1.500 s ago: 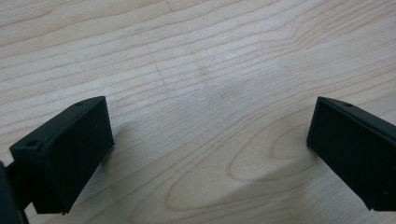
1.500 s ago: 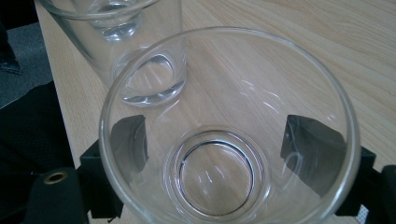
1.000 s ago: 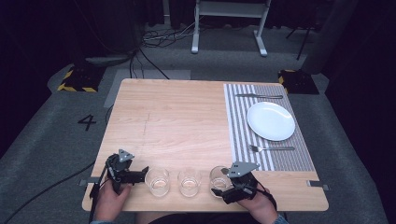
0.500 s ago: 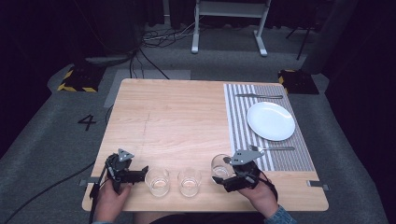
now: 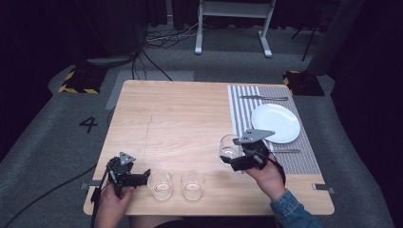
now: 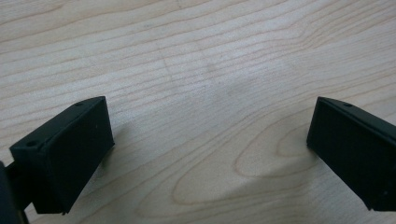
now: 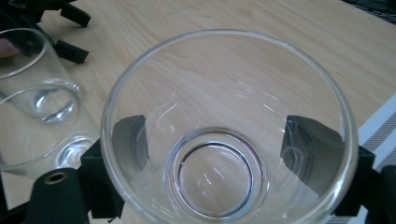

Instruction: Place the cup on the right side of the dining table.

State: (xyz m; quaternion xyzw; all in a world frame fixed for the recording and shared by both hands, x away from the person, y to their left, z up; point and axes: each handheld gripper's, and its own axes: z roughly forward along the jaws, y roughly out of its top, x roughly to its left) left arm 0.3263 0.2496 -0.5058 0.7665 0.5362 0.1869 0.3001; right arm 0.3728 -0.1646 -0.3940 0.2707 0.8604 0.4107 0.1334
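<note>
Right gripper (image 5: 236,162) clamped on an empty clear glass (image 5: 229,147), one jaw on each side of its wall, held near the striped placemat (image 5: 241,110) edge; bare wooden table (image 5: 180,114) beyond it. Left gripper (image 5: 141,177) jaws wide, only tabletop between them, just beside the nearer of two empty tumblers (image 5: 160,184), the other (image 5: 193,184) past it. White plate (image 5: 275,123) empty.
</note>
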